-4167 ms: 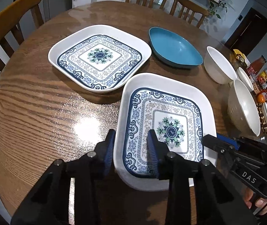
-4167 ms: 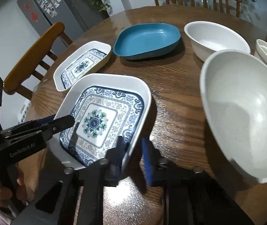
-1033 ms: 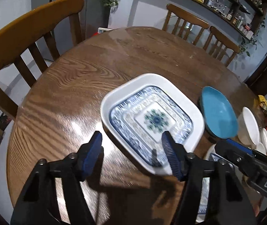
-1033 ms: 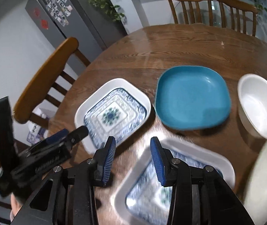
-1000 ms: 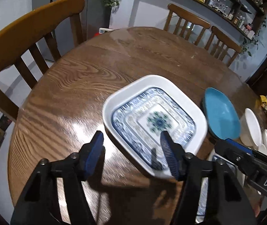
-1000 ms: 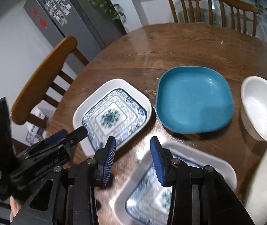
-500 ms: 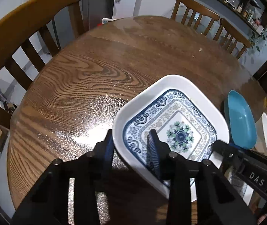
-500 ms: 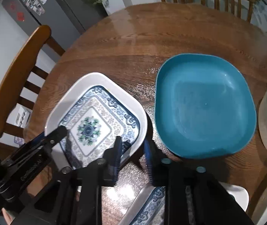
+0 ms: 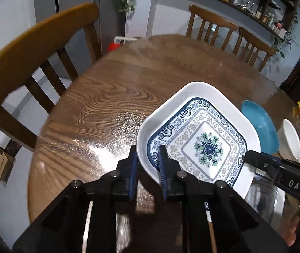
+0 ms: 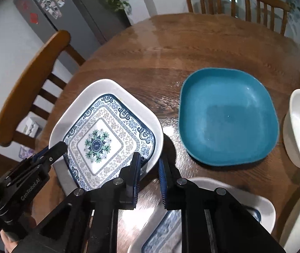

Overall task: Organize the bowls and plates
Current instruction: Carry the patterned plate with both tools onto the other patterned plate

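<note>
Nearest me, my left gripper (image 9: 147,164) and right gripper (image 10: 148,169) each pinch opposite rims of the patterned plate (image 9: 200,135), raised over the table (image 9: 107,97). I should lift level, both together, then stack it on the second patterned plate (image 10: 261,208), teal dish (image 10: 228,116) beyond.
</note>
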{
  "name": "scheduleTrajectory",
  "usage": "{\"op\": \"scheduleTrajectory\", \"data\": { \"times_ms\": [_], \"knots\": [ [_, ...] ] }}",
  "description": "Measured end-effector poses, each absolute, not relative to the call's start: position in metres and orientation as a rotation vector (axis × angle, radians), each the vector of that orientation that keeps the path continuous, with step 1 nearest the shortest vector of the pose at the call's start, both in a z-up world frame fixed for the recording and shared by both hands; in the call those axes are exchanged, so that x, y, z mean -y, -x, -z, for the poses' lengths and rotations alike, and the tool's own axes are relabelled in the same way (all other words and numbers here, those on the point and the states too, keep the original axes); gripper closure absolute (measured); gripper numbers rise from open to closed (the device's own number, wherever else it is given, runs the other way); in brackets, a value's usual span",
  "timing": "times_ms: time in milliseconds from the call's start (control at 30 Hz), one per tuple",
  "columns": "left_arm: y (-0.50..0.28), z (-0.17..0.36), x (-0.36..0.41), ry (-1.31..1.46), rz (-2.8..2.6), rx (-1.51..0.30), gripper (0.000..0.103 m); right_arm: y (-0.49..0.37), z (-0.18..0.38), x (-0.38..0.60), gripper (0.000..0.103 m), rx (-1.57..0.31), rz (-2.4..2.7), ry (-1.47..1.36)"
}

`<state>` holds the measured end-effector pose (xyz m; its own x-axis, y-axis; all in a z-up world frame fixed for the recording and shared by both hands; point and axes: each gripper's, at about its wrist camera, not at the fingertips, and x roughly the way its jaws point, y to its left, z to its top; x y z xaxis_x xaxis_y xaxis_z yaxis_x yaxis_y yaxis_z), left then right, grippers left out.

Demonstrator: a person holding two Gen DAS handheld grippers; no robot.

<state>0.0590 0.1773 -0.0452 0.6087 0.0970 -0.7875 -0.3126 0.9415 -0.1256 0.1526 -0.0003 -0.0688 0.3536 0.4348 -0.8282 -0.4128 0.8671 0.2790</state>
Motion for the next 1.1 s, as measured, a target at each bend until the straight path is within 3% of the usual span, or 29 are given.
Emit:
{"op": "scheduleTrajectory", "data": {
  "times_ms": [267,567,1100],
  "knots": [
    [-0.037,0.024,-0.124,0.23,-0.167,-0.874,0.087,-0.118,0.037,0.054,0.085,-1.031,-0.544,-0.009],
    [-0.038,0.045,-0.059,0.197,-0.056,-0.926,0.084,-0.097,0.049,0.118,0.085,-1.07,-0.457,-0.006],
    [-0.029,0.08,-0.033,0.182,-0.034,-1.04,0.081,-0.102,0.077,0.1,0.085,-1.124,-0.323,0.258]
  ]
}}
